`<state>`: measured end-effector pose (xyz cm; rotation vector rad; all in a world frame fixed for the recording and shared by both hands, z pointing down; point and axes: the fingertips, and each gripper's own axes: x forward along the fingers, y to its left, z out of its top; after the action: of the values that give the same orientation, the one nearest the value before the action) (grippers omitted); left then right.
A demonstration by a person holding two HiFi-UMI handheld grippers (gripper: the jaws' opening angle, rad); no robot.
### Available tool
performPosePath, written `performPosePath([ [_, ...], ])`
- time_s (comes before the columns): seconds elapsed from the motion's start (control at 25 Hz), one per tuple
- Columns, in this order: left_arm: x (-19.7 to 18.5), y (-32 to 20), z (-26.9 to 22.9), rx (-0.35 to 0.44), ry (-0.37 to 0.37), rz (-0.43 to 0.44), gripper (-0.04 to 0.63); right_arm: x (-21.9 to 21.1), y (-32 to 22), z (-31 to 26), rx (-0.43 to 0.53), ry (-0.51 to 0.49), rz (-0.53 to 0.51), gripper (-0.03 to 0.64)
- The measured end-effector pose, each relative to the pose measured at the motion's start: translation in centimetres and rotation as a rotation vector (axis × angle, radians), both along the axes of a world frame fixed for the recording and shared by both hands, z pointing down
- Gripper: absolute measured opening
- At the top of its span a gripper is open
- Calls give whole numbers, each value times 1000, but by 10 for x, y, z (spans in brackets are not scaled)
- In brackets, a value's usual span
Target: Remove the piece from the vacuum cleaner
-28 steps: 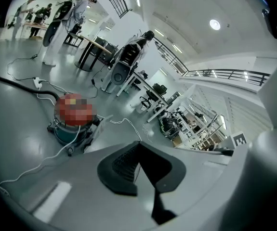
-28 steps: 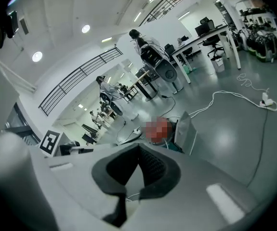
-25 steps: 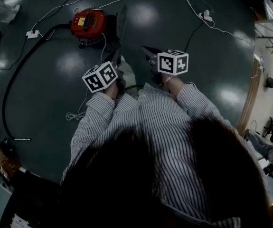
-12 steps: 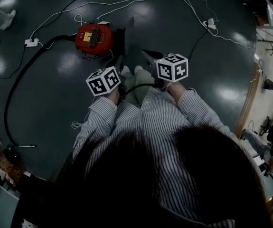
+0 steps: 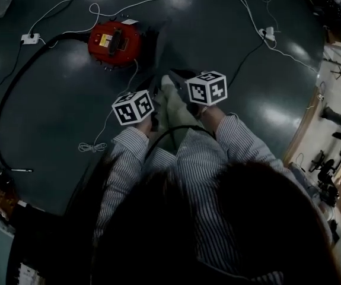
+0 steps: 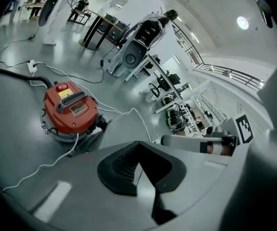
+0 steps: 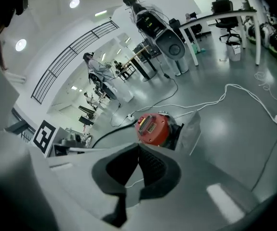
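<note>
Vacuum cleaner: a red drum-shaped vacuum cleaner (image 5: 114, 42) with a black handle across its top stands upright on the dark glossy floor (image 5: 57, 117), ahead of the person.
Piece: a grey flat piece (image 7: 196, 128) stands just beside the vacuum cleaner, on the side away from its hose. A black part sits between the two. Whether the piece is fastened there cannot be told.
Hose: a thick black hose (image 6: 13, 74) leaves the vacuum cleaner's side and runs off over the floor in a long curve.
Cord: a thin white cord (image 5: 91, 147) trails from the vacuum cleaner towards the person and ends in a loose coil.
Power strip: a small white power strip (image 5: 29, 38) lies near the vacuum cleaner, on its hose side.
Left gripper: the left gripper (image 6: 138, 144) is clenched and empty, its dark ribbed pads meeting at the tips. It hangs over the floor on the person's side of the vacuum cleaner, apart from it.
Right gripper: the right gripper (image 7: 138, 147) is likewise clenched and empty. It is aimed at the vacuum cleaner and the grey piece and touches neither.
Marker cubes: a white cube with black squares (image 5: 133, 107) rides on the left gripper and another (image 5: 206, 88) on the right, both on the person's side of the vacuum cleaner.
Arms: two striped sleeves (image 5: 126, 159) reach out behind the cubes.
</note>
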<state>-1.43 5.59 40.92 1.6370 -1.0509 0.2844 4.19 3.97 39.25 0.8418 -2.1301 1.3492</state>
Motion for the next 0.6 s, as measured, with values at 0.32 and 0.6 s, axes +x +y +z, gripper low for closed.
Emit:
performPosePath([
  [0.32, 4, 21, 97, -105, 10, -25, 6, -10, 11, 108, -140, 17, -10, 12],
  [0.6, -5, 33, 175, -155, 25, -108, 6, -15, 13, 205, -203, 60, 14, 18],
])
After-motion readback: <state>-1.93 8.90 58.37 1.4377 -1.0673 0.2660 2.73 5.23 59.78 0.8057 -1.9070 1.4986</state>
